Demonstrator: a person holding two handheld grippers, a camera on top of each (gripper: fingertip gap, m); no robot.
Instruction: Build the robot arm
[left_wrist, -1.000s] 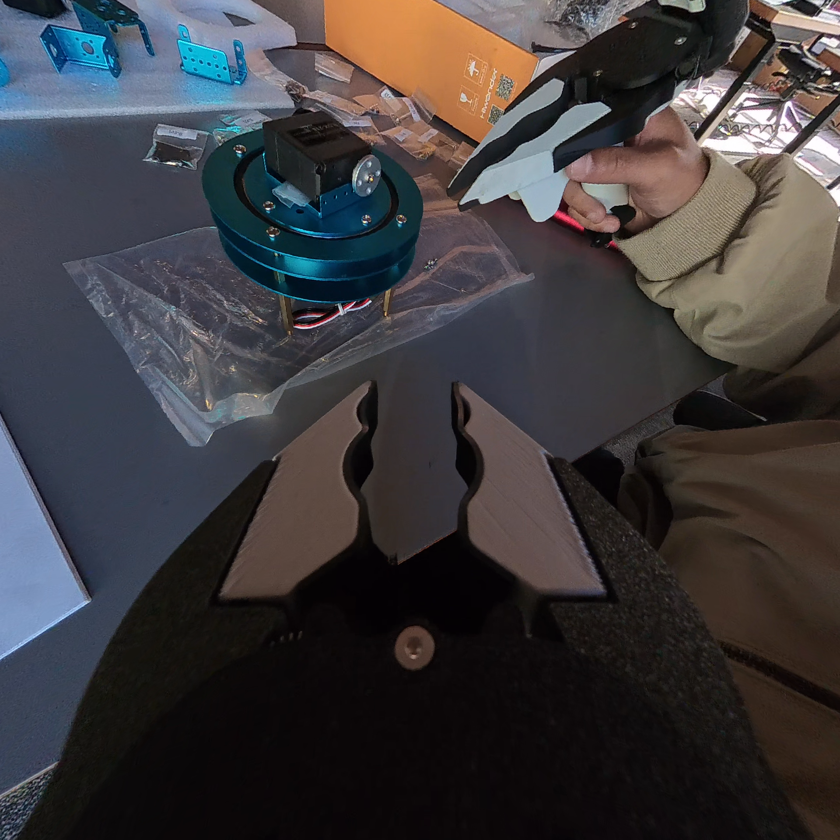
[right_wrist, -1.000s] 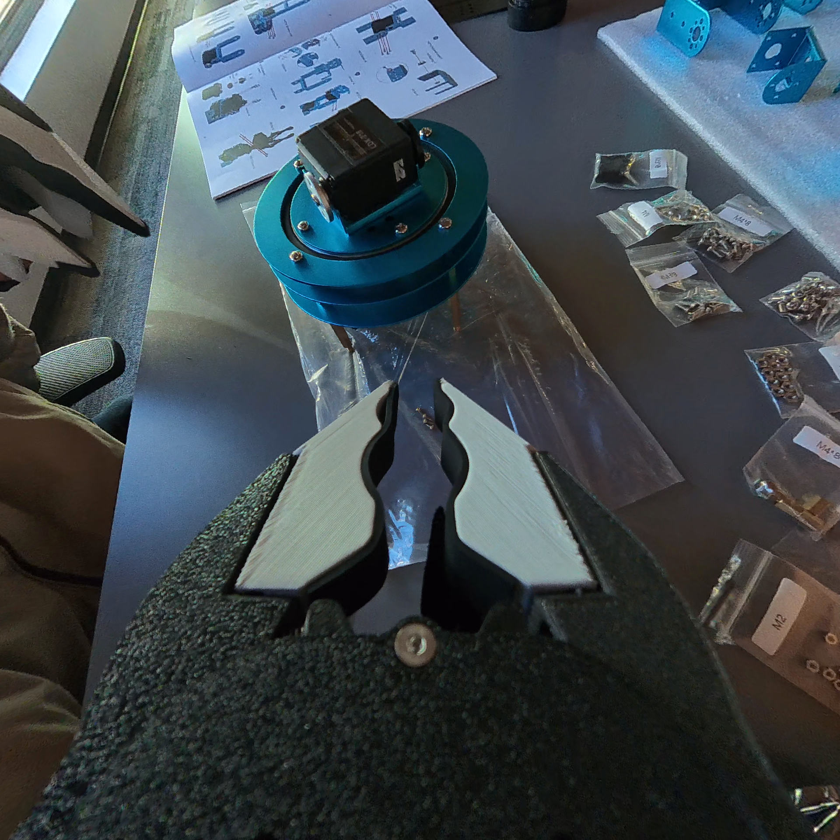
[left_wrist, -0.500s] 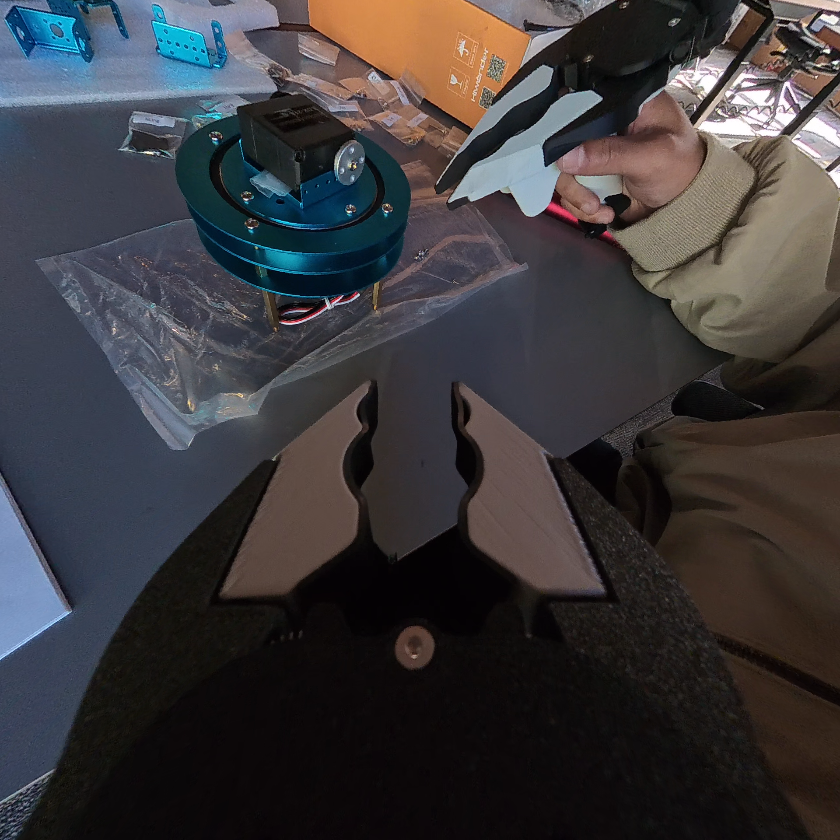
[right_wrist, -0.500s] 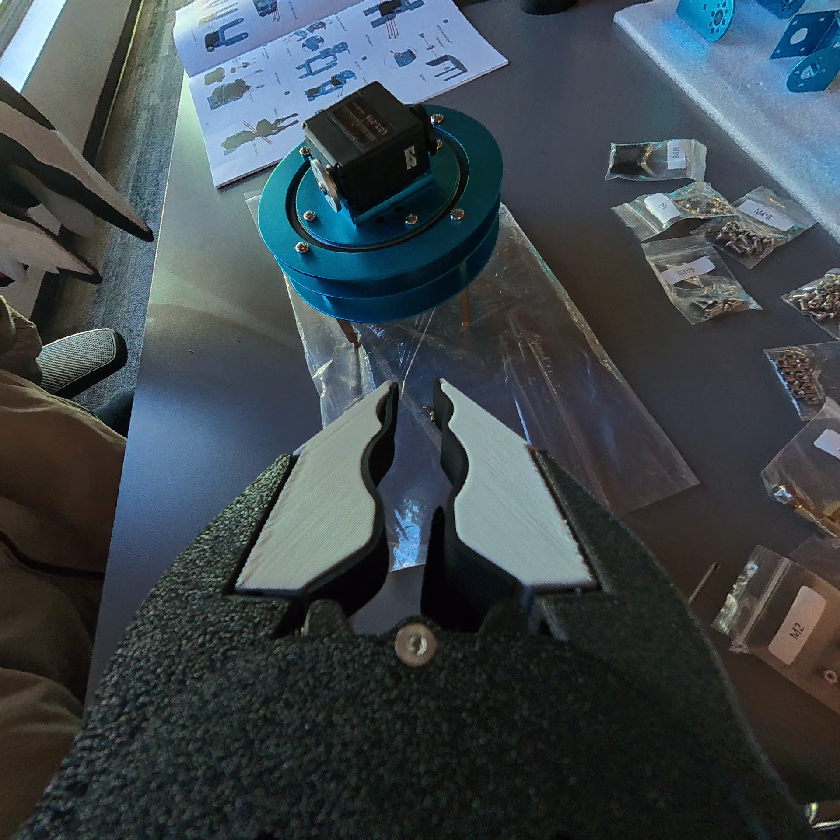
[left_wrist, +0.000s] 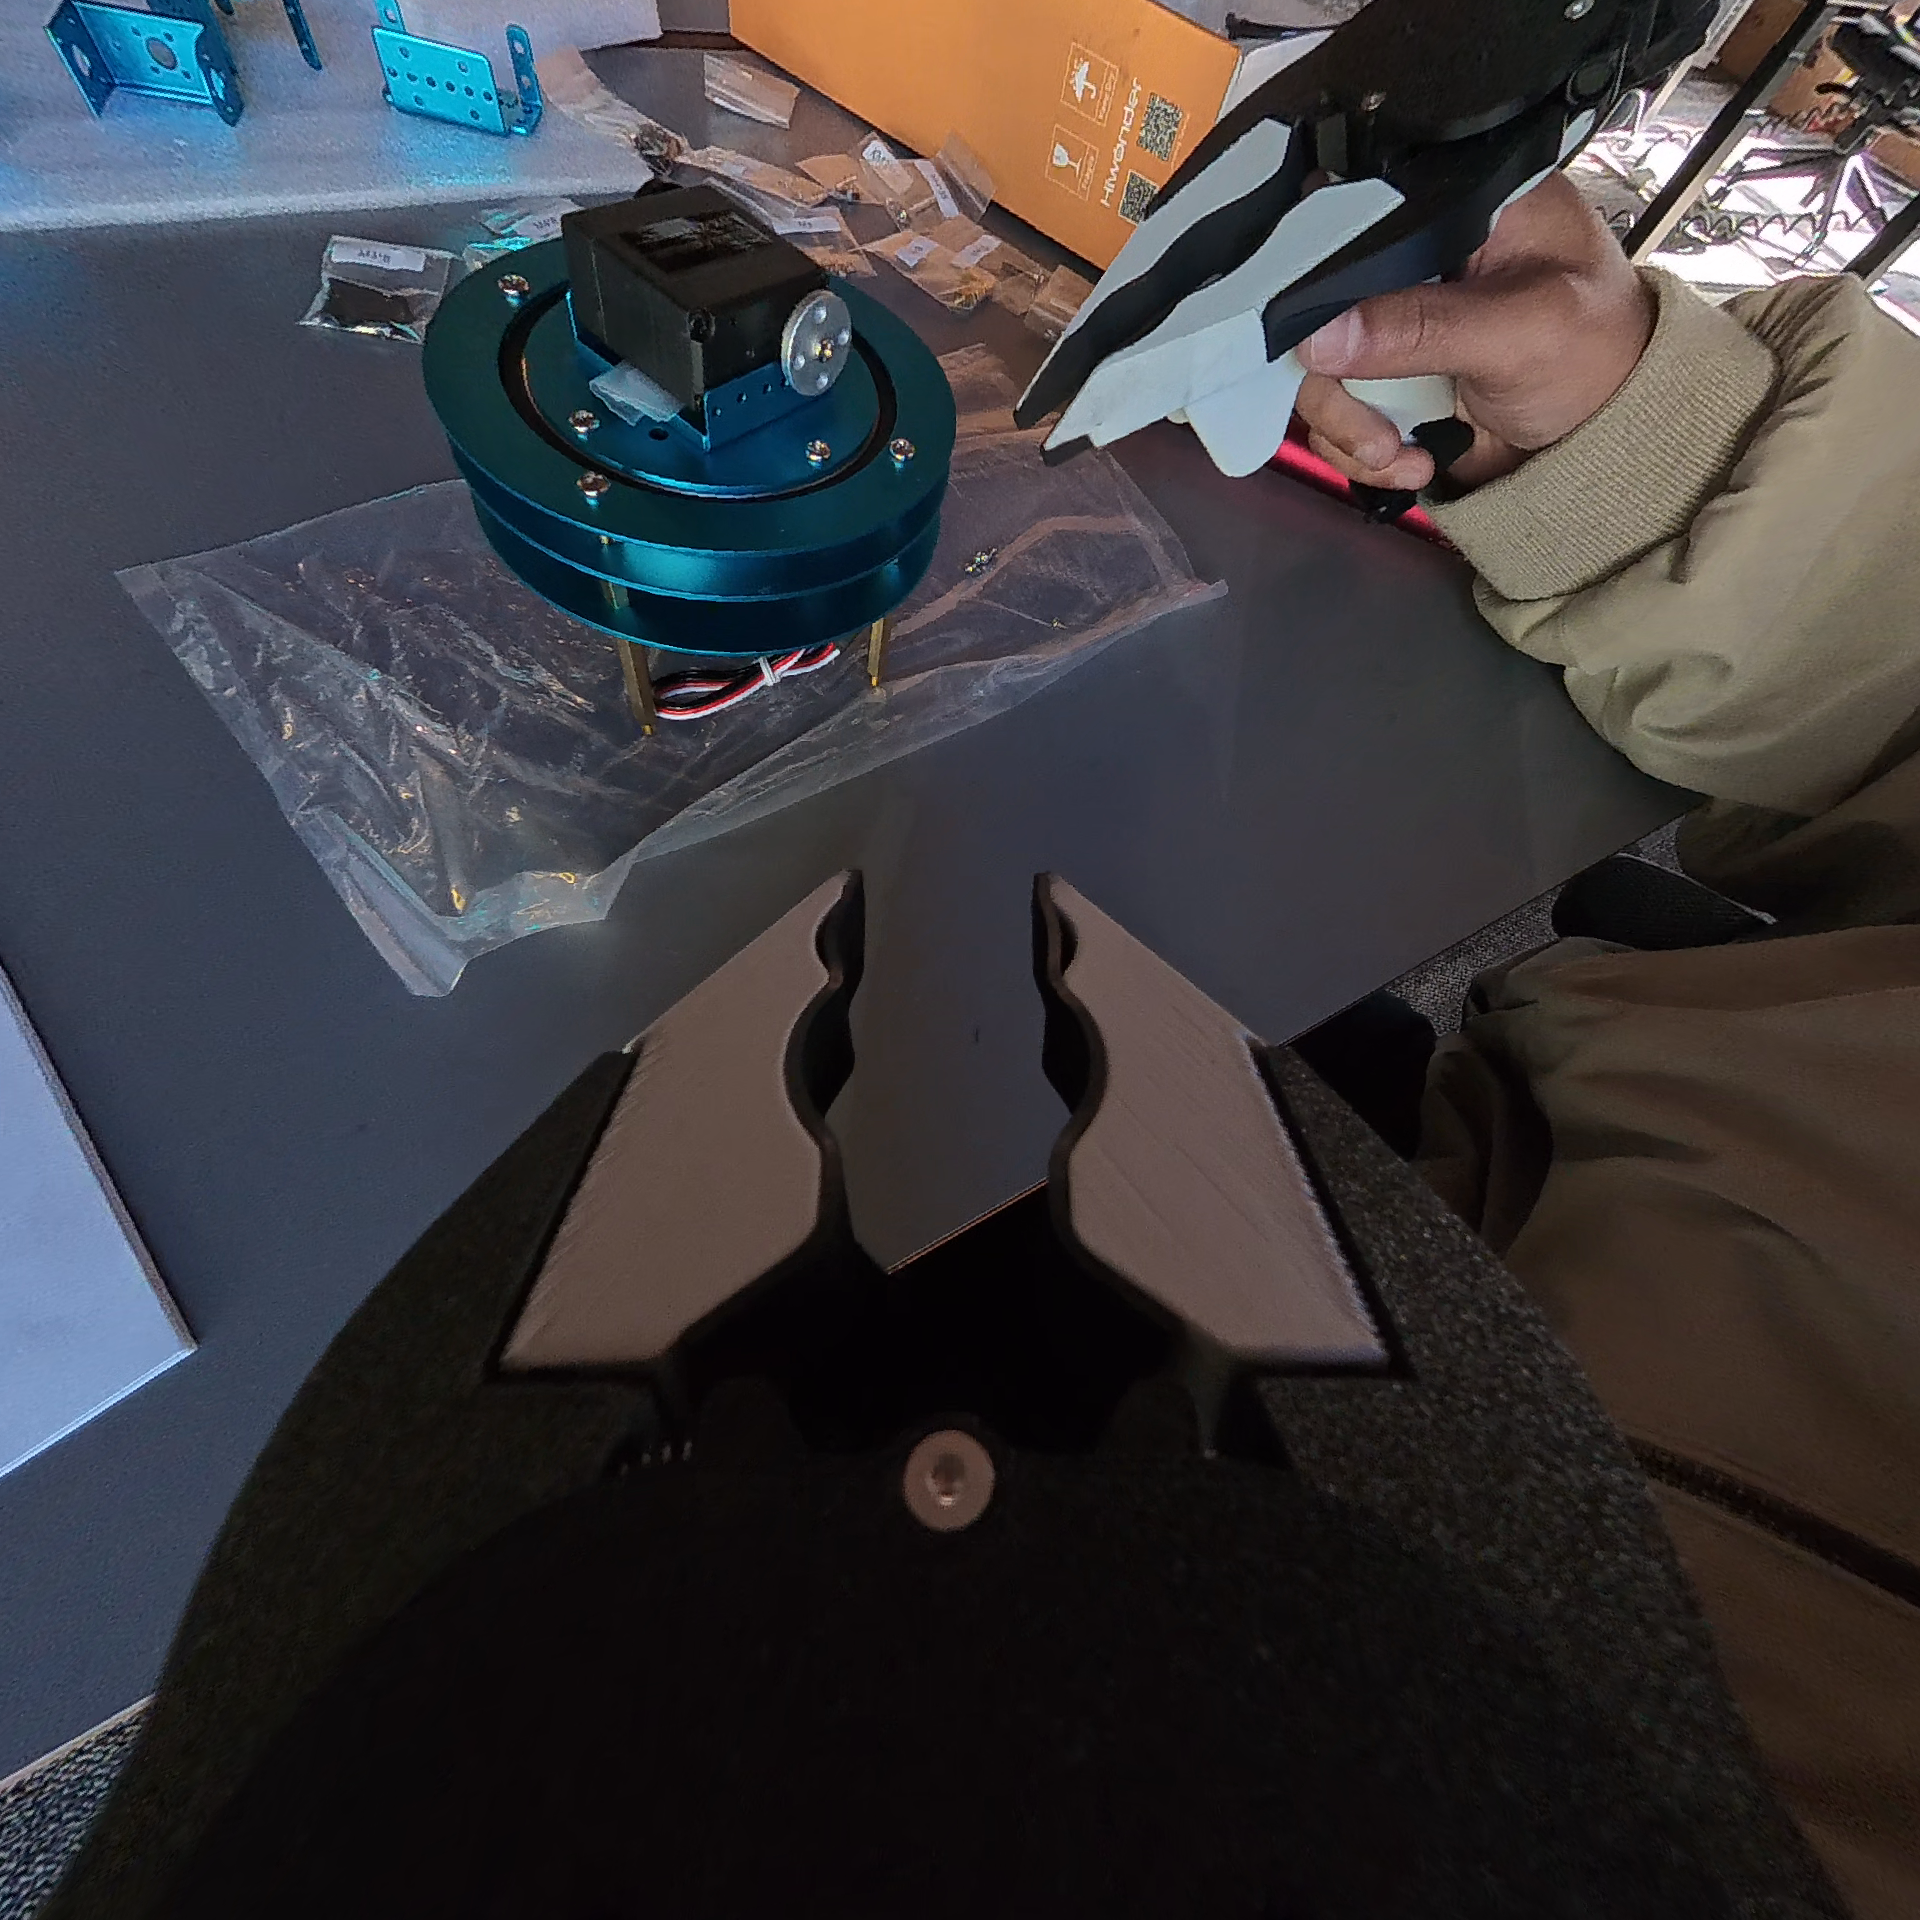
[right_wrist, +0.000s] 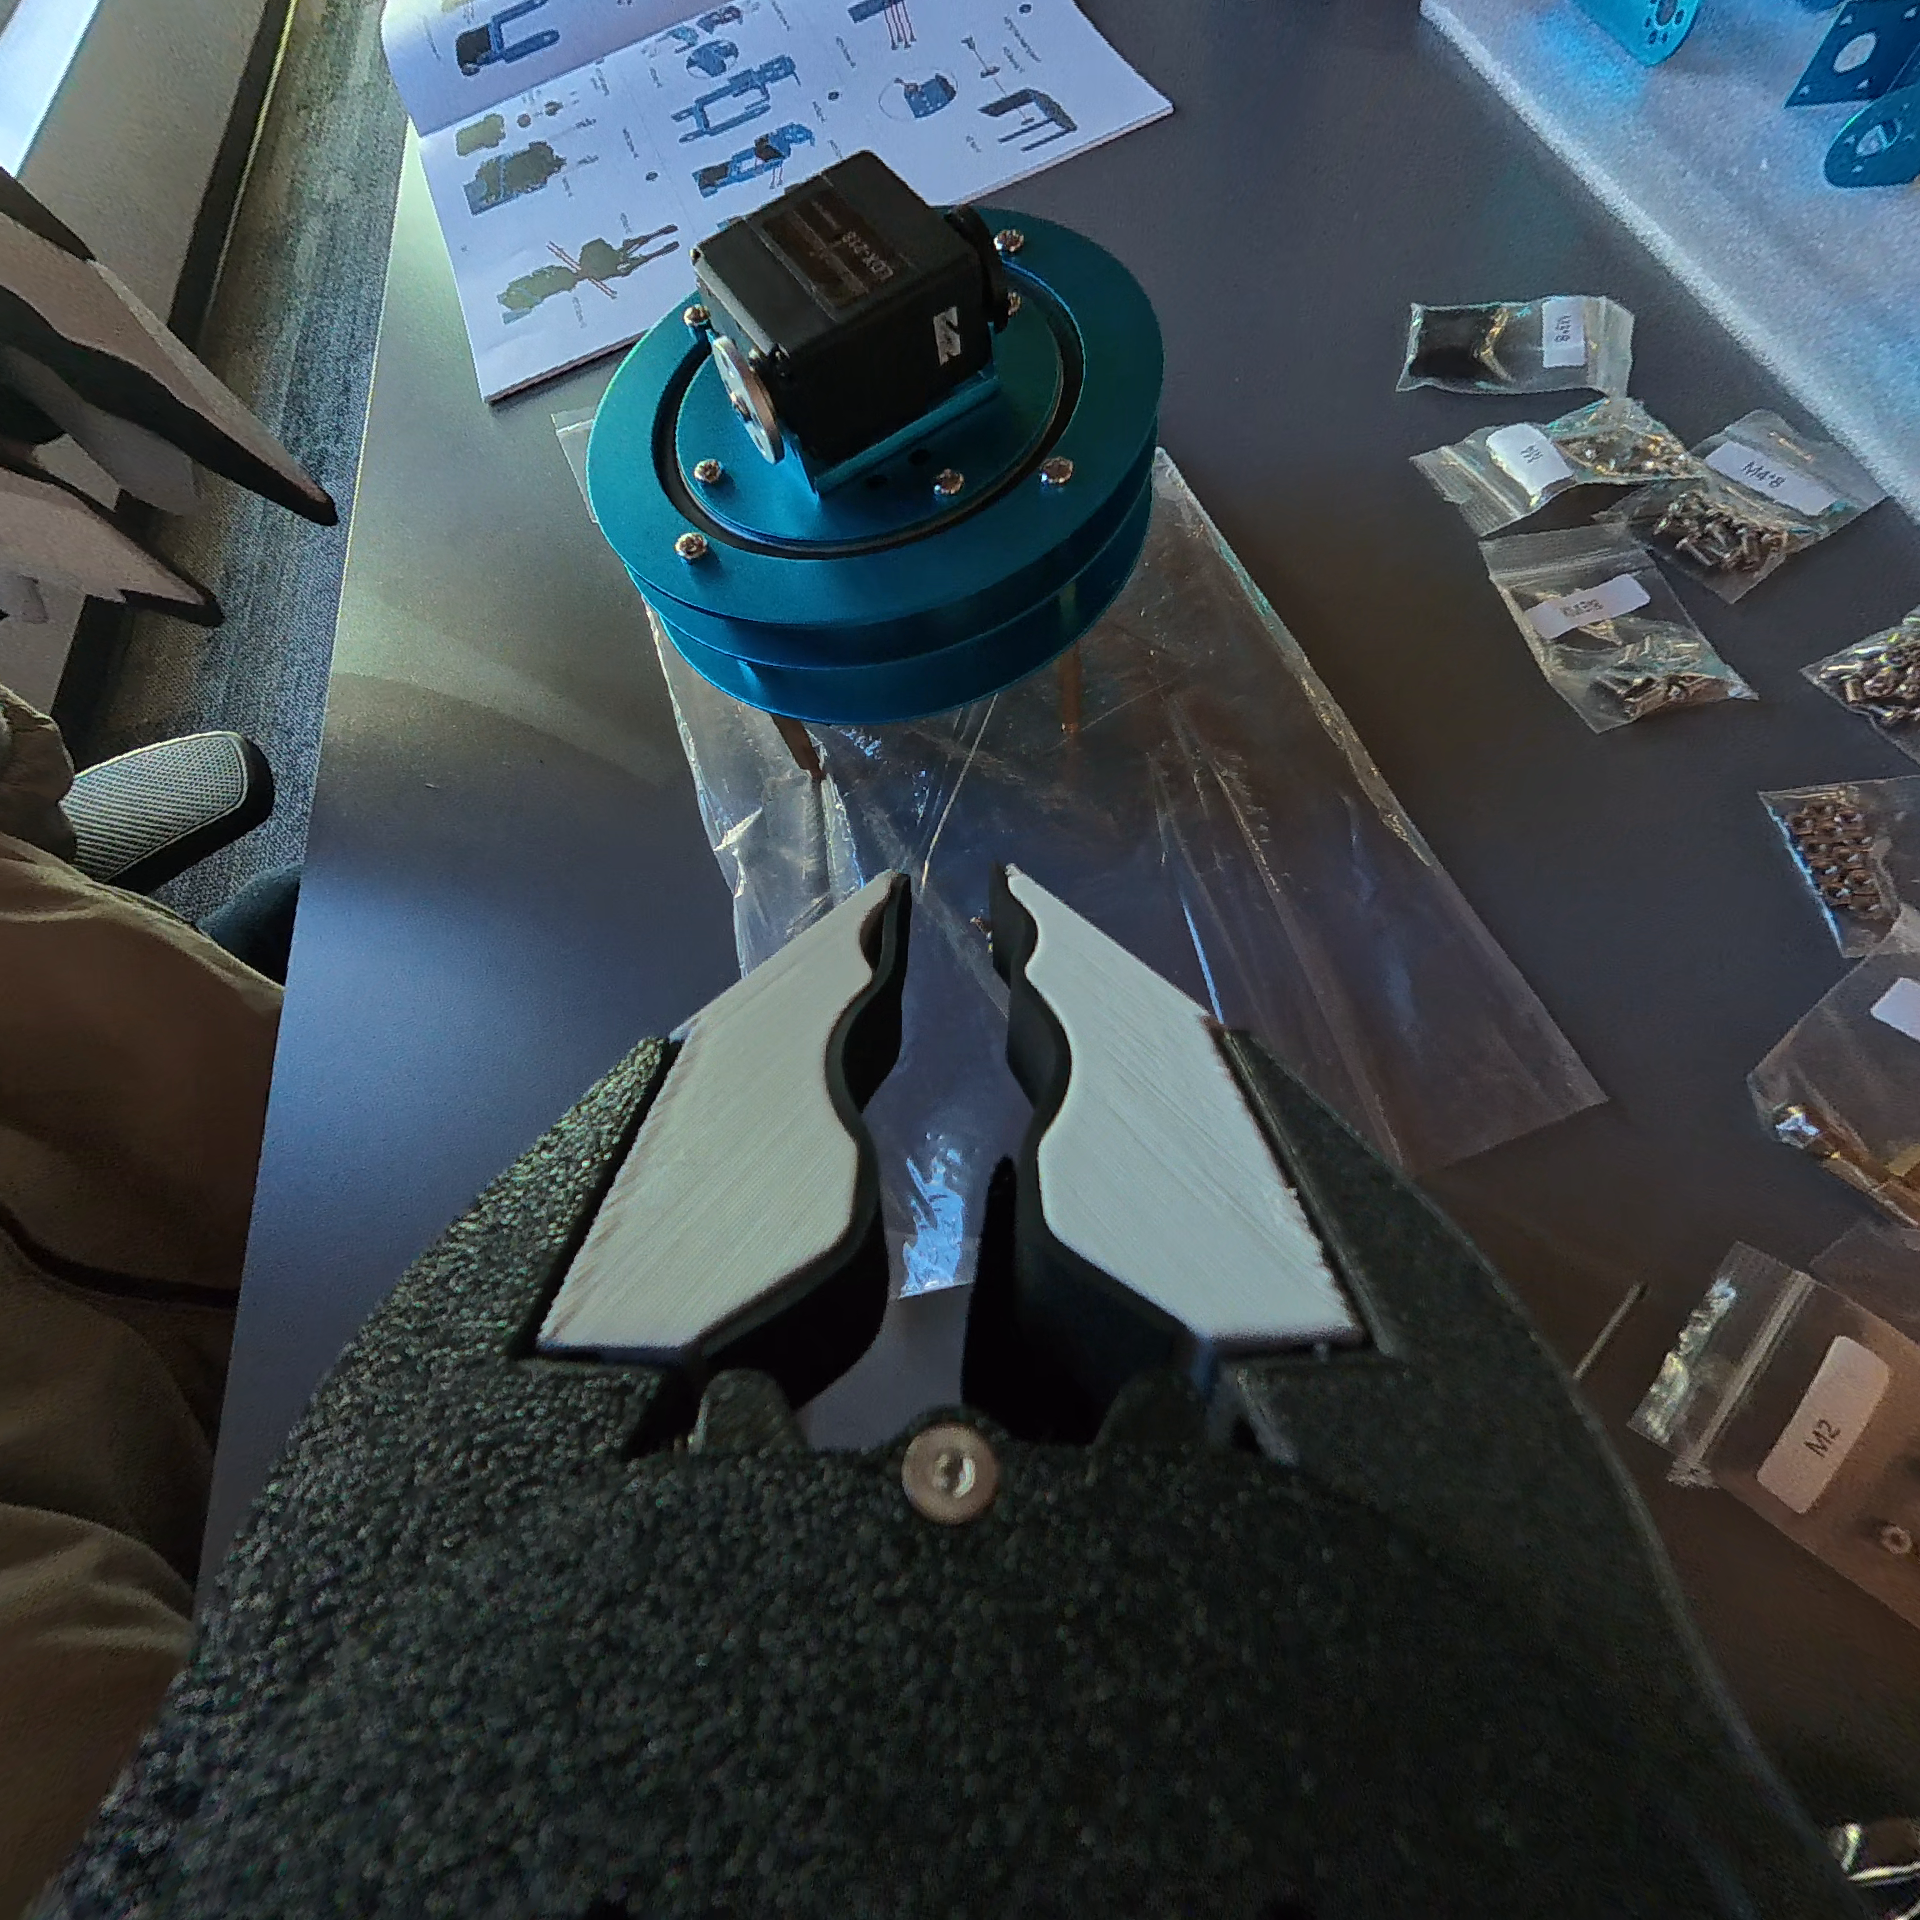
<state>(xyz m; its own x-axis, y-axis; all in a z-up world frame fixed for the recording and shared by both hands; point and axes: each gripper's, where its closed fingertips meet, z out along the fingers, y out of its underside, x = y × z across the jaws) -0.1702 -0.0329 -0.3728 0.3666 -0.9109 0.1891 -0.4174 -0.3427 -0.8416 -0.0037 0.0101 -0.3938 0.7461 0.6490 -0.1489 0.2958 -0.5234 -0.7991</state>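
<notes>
A teal round base (left_wrist: 727, 561) on brass standoffs carries a black servo (left_wrist: 686, 291) and stands on a clear plastic bag (left_wrist: 416, 707). Red, white and black wires (left_wrist: 748, 681) lie under it. My left gripper (left_wrist: 945, 894) is open and empty, over the dark table near its front edge, short of the bag. My right gripper (right_wrist: 951, 883) is open by a narrow gap and empty, above the bag (right_wrist: 1247, 883), pointing at the base (right_wrist: 894, 644) and servo (right_wrist: 842, 322). A tiny screw (right_wrist: 979, 922) lies on the bag below its tips. A hand (left_wrist: 1475, 343) holds the right gripper (left_wrist: 1039, 436) right of the base. The left gripper (right_wrist: 275, 566) shows at the left edge.
Several small bags of screws (right_wrist: 1621, 644) lie right of the base. An instruction booklet (right_wrist: 727, 135) lies behind it. An orange box (left_wrist: 987, 94) and white foam with blue brackets (left_wrist: 457, 83) sit at the back. The table edge (left_wrist: 1351, 997) and a chair (right_wrist: 166, 800) are near.
The right gripper has edged closer to the teal base, which looks a little larger in its view. The left gripper has barely shifted. Neither gripper's opening has changed.
</notes>
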